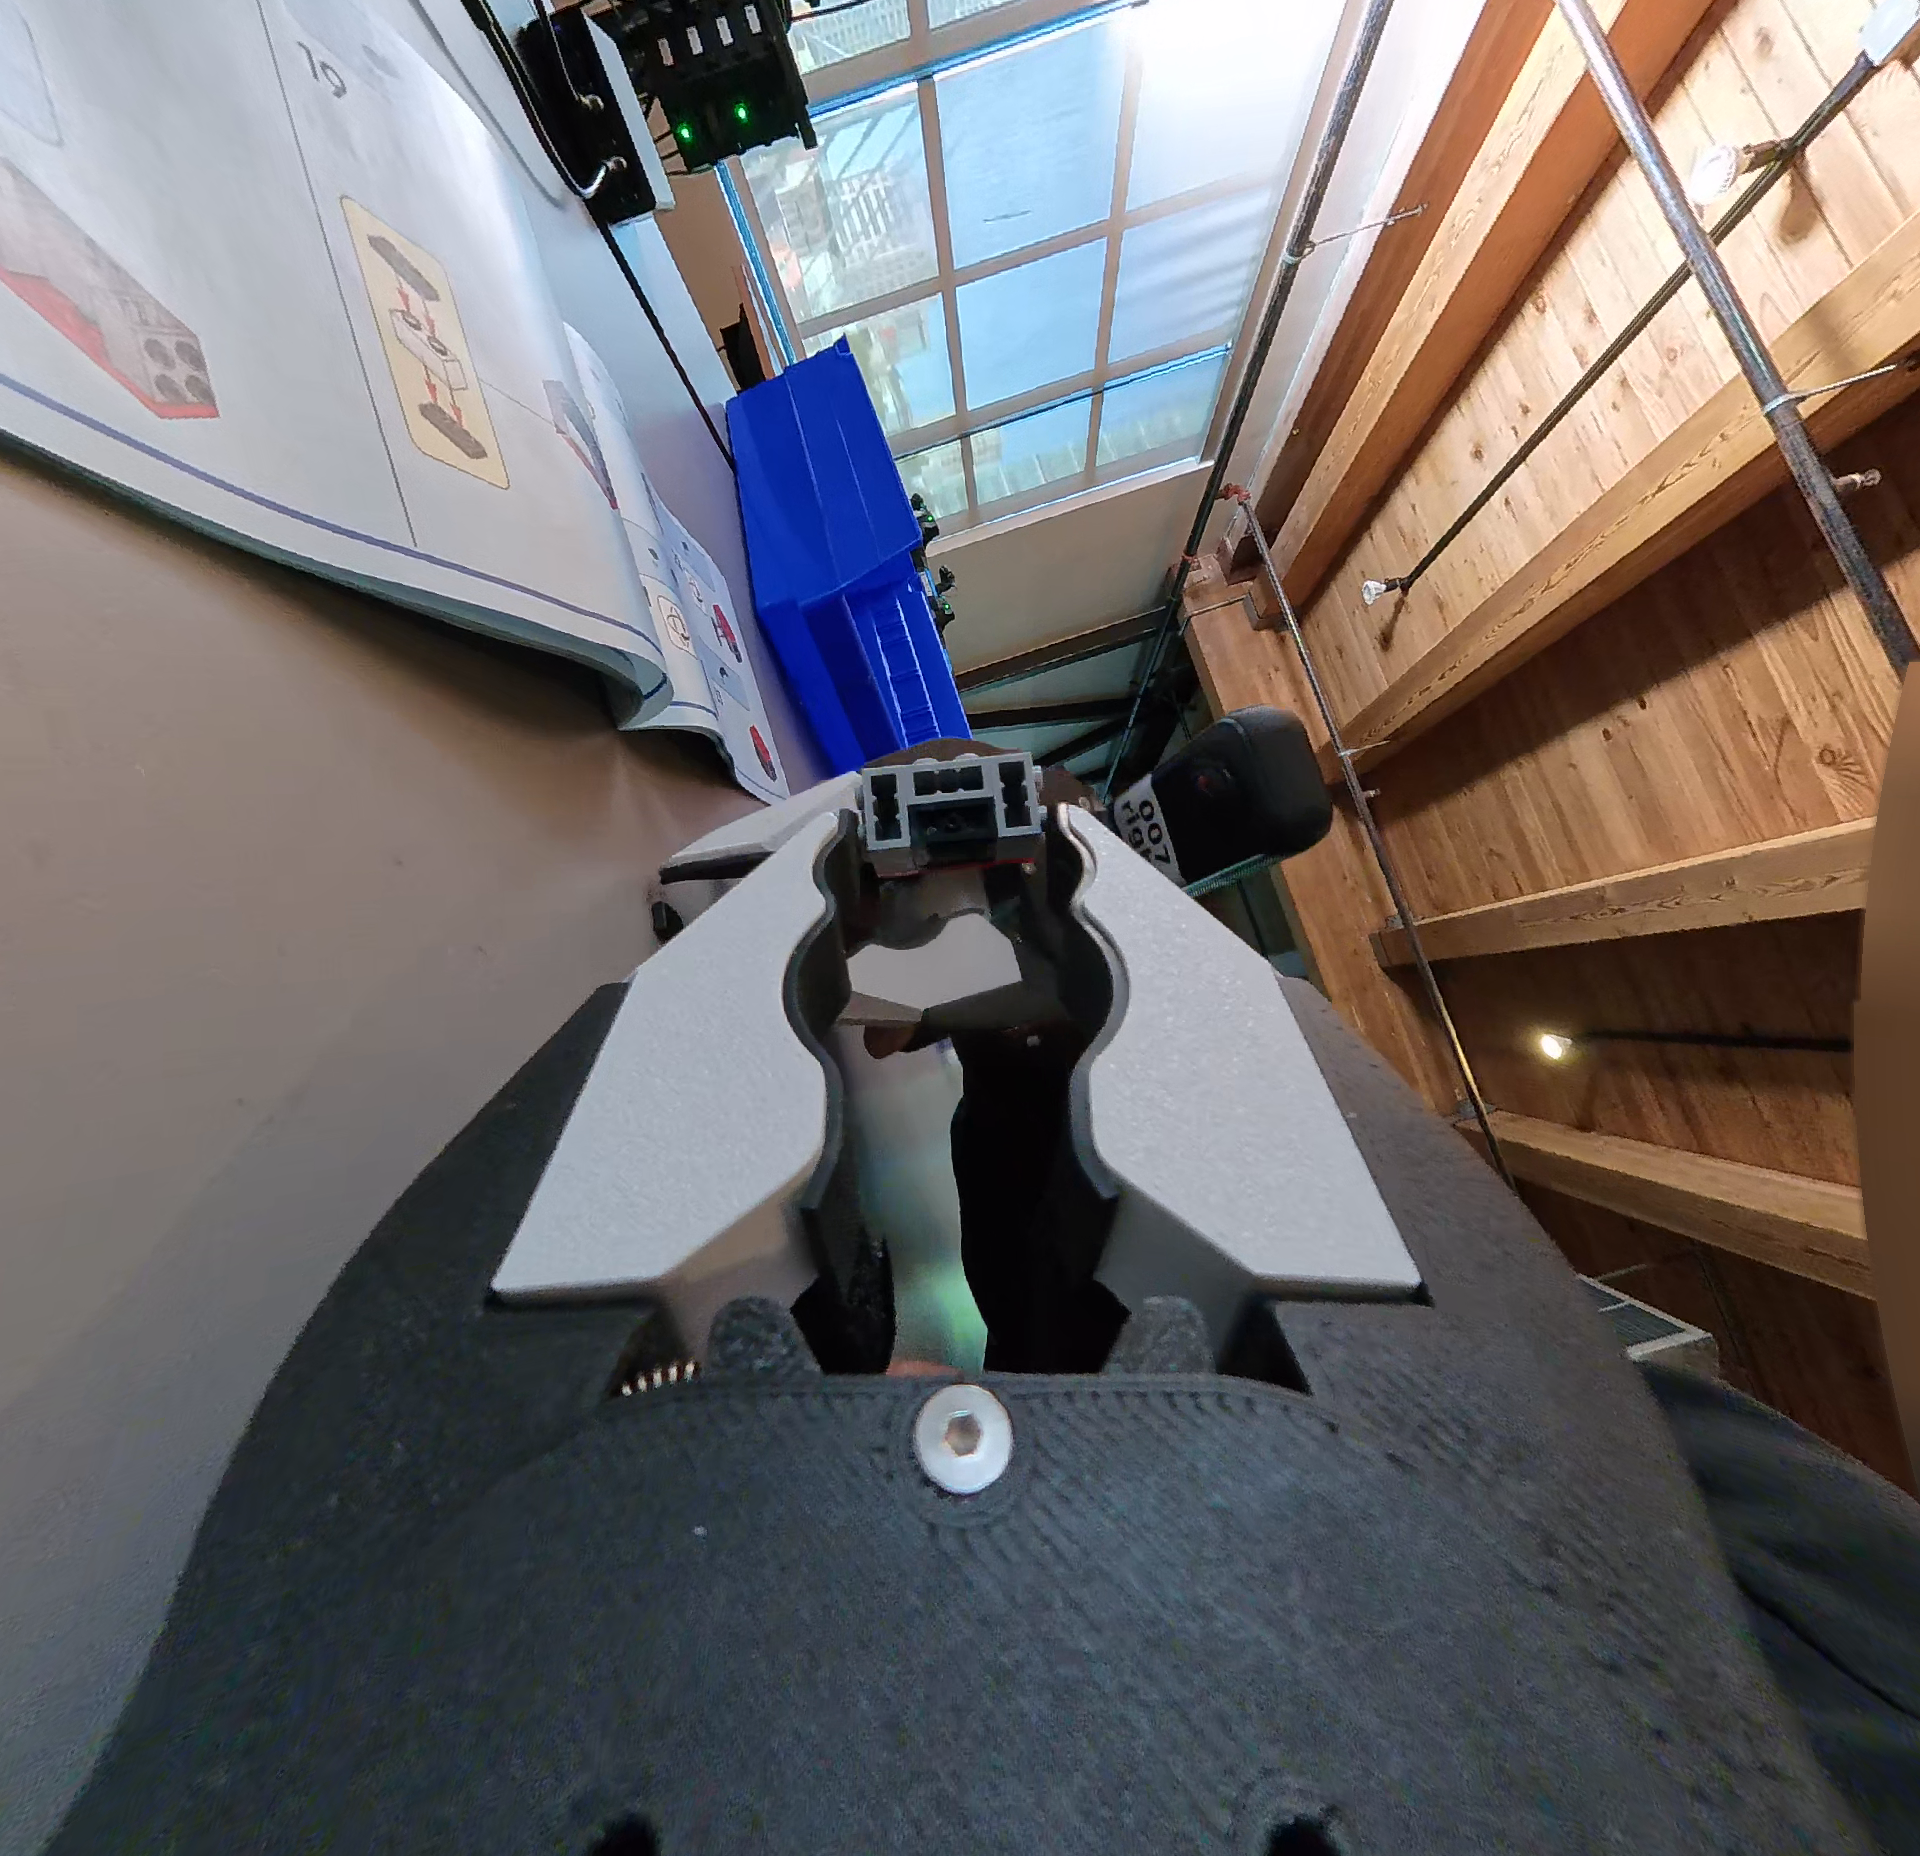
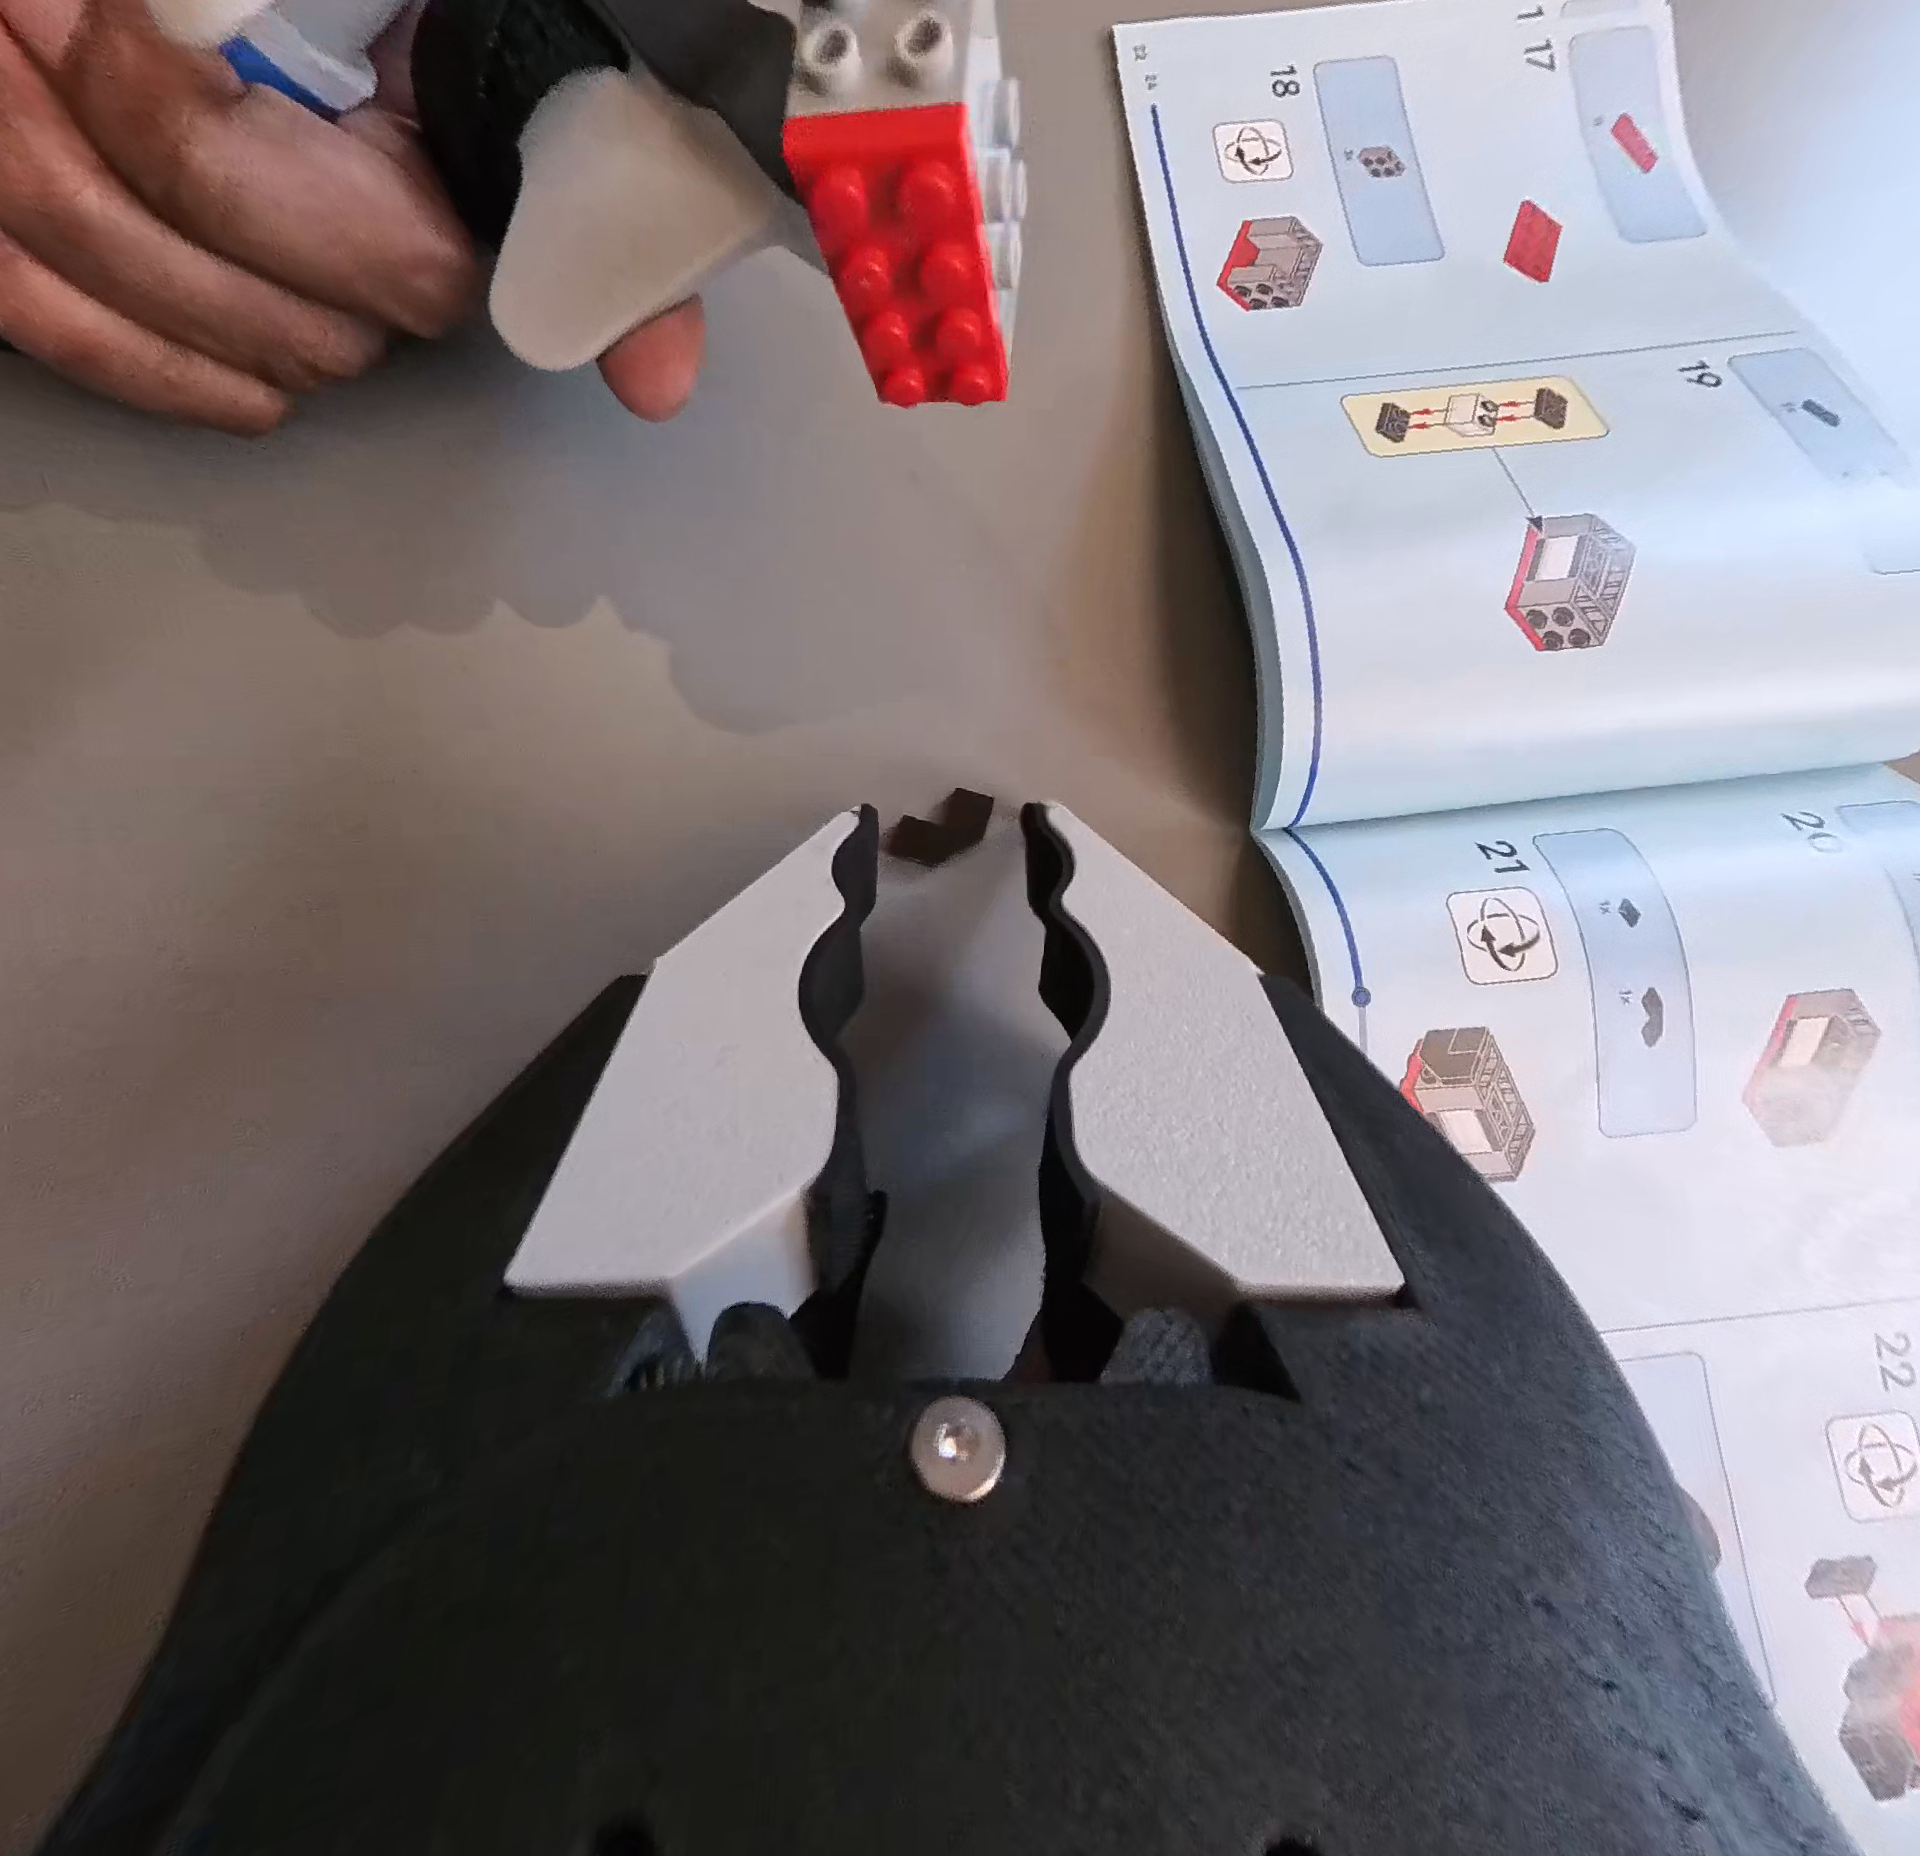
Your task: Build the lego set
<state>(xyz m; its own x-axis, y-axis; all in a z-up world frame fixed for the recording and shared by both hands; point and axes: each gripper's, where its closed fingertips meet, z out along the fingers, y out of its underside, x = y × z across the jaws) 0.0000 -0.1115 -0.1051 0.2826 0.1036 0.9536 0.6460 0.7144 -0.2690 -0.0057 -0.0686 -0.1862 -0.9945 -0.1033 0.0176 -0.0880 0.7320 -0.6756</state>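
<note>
- Left wrist view: your left gripper [image 1: 951, 819] is clamped on the lego assembly [image 1: 951, 809], pinched at the very tips of its grey fingers [image 1: 727, 1027]. You see the grey underside of the build here, dark cavities facing the lens, a thin red edge below it.
- The view is rolled over: the brown table [image 1: 260, 871] runs up the left side, and a timber ceiling with metal rods fills the right.
- The open instruction booklet [image 1: 312, 300] lies on that table. A blue bin [image 1: 831, 559] stands beyond it, near the window [image 1: 1039, 248].
- A dark camera-like body [image 1: 1242, 788] sits just right of the build; you cannot tell from this view what it belongs to.
- Right wrist view: your right gripper [image 2: 945, 819] has its jaws apart, gripping nothing, tips low over the table.
- A small dark piece [image 2: 940, 830] lies on the table between those tips. Whether either tip touches it, you cannot tell.
- Up and to the left, well apart from the right gripper, your hand [image 2: 208, 206] works the left gripper, which holds the build in the air above the table, red studded plate [image 2: 914, 258] towards the lens, grey bricks behind it. Its shadow falls on the table below.
- The booklet spreads along the right edge, pages open with step pictures of a red and grey block.
</note>
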